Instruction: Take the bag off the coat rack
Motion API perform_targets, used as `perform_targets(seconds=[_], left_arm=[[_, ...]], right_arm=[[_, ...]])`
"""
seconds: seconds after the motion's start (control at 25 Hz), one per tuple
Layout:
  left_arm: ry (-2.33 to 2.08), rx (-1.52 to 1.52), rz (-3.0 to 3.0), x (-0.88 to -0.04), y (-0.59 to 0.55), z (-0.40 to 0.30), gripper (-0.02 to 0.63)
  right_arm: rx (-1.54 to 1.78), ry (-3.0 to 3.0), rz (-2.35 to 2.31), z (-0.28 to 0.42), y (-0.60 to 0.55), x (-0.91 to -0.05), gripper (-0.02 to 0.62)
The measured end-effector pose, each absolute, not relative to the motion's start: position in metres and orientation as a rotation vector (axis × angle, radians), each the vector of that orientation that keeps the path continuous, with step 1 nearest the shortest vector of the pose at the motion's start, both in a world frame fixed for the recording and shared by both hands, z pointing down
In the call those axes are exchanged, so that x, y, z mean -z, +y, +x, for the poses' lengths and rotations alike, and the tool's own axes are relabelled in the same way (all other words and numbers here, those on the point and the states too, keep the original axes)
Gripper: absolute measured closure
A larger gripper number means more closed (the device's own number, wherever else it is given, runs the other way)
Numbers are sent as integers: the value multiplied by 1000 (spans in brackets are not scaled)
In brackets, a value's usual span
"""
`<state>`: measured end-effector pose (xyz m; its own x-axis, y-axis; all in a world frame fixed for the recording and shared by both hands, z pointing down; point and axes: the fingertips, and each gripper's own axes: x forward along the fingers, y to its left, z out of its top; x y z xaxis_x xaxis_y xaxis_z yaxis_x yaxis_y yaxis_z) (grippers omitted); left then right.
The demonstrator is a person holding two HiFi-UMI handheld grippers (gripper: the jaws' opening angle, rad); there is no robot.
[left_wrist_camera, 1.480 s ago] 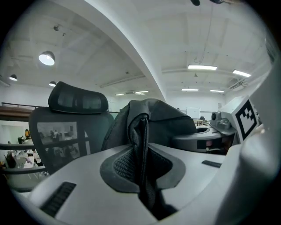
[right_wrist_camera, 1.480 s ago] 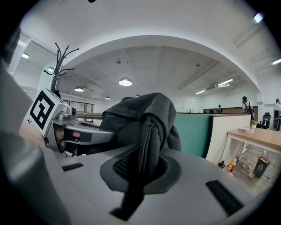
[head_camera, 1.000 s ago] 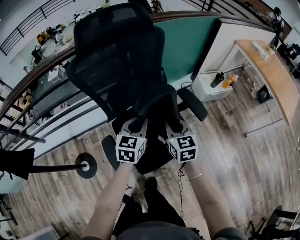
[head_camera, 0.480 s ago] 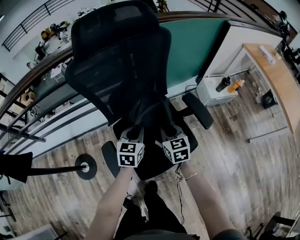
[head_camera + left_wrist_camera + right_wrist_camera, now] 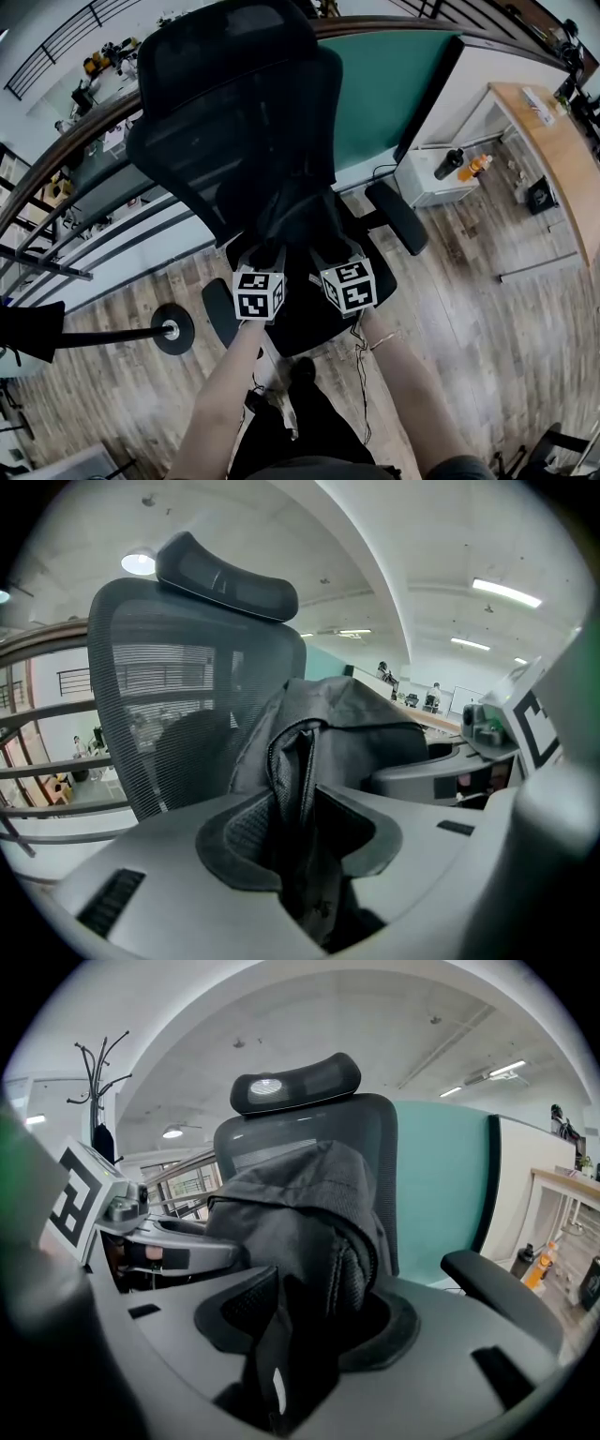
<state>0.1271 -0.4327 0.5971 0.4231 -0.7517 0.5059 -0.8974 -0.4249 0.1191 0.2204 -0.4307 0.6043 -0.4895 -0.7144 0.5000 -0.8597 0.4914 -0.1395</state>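
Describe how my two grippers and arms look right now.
The left gripper and right gripper each carry a white cube with black square markers; their light grey jaws have dark cupped pads. Both pairs of jaws have just been opening, dark bag fabric between them. Forearms are bare, no sleeves showing; a thin bracelet circles the right wrist, and a thin dark cable hangs under it.
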Motion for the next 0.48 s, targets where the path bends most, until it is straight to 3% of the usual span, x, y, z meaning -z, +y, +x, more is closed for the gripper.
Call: perform_targets(seconds=[0.28, 0.36, 0.48], left_arm=[[-1389, -518, 2287, -599, -428, 128, 370], [-1393, -500, 2273, -596, -425, 124, 350], [-1403, -480, 2251, -593, -418, 116, 347]], right_arm=[[-569, -2388, 1309, 225, -418, -604, 314], [-594, -2382, 1341, 232, -413, -602, 281], [-609, -2370, 1390, 242, -406, -598, 281]])
